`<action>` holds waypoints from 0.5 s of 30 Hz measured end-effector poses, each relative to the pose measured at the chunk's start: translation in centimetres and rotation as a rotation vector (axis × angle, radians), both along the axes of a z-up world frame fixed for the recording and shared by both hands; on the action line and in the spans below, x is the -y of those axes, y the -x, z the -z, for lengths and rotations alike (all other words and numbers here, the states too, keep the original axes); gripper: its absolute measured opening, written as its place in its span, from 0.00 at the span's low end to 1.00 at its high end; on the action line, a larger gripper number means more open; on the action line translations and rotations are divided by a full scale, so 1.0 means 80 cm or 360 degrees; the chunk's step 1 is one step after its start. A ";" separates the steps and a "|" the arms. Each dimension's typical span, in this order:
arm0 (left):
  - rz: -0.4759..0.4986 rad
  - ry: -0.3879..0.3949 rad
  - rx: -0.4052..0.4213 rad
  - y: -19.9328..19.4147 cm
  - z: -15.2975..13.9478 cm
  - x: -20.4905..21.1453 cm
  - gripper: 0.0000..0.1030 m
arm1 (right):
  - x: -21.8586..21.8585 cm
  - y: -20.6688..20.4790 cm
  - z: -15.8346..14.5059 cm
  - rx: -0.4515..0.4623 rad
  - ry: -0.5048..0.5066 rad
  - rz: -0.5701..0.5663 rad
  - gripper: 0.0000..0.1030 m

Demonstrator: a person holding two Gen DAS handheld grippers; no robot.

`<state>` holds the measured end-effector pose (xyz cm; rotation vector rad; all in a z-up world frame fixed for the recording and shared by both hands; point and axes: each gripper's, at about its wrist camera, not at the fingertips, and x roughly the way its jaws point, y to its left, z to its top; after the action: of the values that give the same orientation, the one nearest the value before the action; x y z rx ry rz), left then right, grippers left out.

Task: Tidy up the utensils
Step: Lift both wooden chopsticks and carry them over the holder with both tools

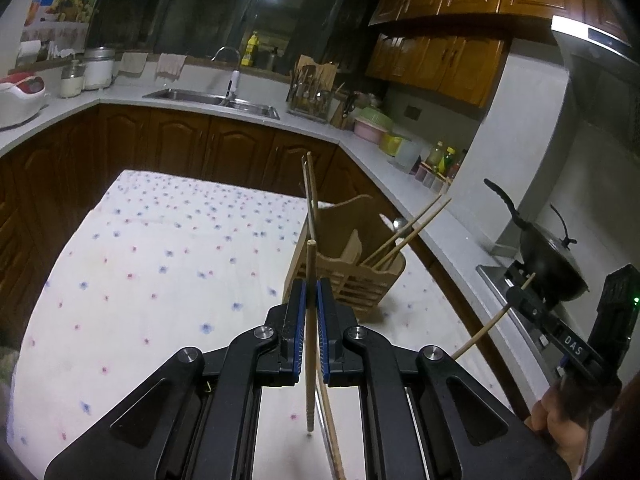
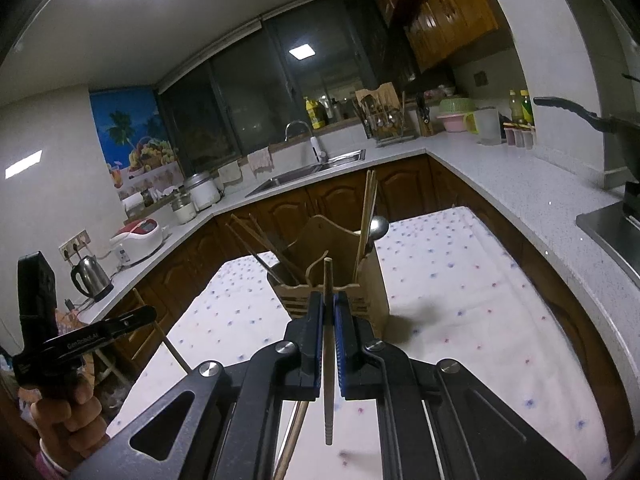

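Left claw (image 1: 311, 292) clamped on a single chopstick (image 1: 310, 340), long axis near upright, blunt end poking up just above the blue pads (image 1: 301, 320), ribbed tip hanging down close to the flowered cloth (image 1: 160, 272) on the tabletop. Just beside it, a second thin stick (image 1: 332, 428) slanting toward the lower edge of the left wrist view; whether lying on the cloth or raised, cannot tell.

Right claw (image 2: 329, 312) likewise closed on its own chopstick (image 2: 328, 360), also close to vertical, top end up, ribbed tip down over the cloth (image 2: 460, 300). Seen from the left wrist view, the same right claw (image 1: 520, 294) out at the right edge, its chopstick (image 1: 486, 330) tilted, lower end toward the tabletop.

Straight ahead of both claws, a wooden utensil holder (image 1: 352, 276) standing on the cloth, already carrying chopsticks (image 1: 404, 236) leaning out toward the right and another pair (image 1: 310, 188) standing near upright. In the right wrist view, the holder (image 2: 376, 280) with a metal spoon bowl (image 2: 378, 227) showing above its rim.

Around: sink (image 1: 212, 100), dish rack (image 1: 310, 96), black wok (image 1: 548, 256) on the stove, kettle (image 2: 91, 278), rice cooker (image 2: 138, 240).
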<state>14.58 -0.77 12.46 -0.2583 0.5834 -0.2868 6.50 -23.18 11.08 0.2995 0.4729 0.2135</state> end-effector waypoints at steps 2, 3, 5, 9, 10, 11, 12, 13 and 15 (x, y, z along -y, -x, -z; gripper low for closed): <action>0.0002 -0.0011 0.0018 -0.006 -0.008 0.003 0.05 | 0.003 -0.004 -0.006 0.0013 -0.0003 0.0004 0.05; 0.0002 -0.0013 0.0031 -0.008 -0.012 0.004 0.05 | 0.005 -0.007 -0.009 0.0023 -0.0005 0.0005 0.05; 0.0006 -0.0015 0.0064 -0.016 -0.023 0.007 0.05 | 0.007 -0.012 -0.016 0.0045 -0.0008 0.0010 0.05; 0.0001 -0.0024 0.0173 -0.031 -0.055 0.015 0.05 | 0.014 -0.031 -0.043 0.0135 -0.0005 0.0042 0.05; -0.0004 -0.0023 0.0216 -0.036 -0.066 0.017 0.05 | 0.014 -0.035 -0.050 0.0159 -0.0007 0.0049 0.05; -0.0007 -0.0020 0.0251 -0.041 -0.075 0.019 0.05 | 0.015 -0.042 -0.060 0.0197 -0.0006 0.0061 0.05; -0.0011 -0.0016 0.0279 -0.048 -0.084 0.020 0.05 | 0.017 -0.045 -0.067 0.0227 -0.0006 0.0072 0.05; -0.0015 -0.0006 0.0298 -0.057 -0.094 0.021 0.05 | 0.017 -0.050 -0.075 0.0254 -0.0006 0.0082 0.05; -0.0026 0.0019 0.0337 -0.071 -0.106 0.021 0.05 | 0.019 -0.063 -0.090 0.0313 -0.0007 0.0107 0.05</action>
<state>20.29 -2.42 20.96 -0.2410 0.3705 -0.2976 11.54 -24.74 18.27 0.2947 0.2679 0.1765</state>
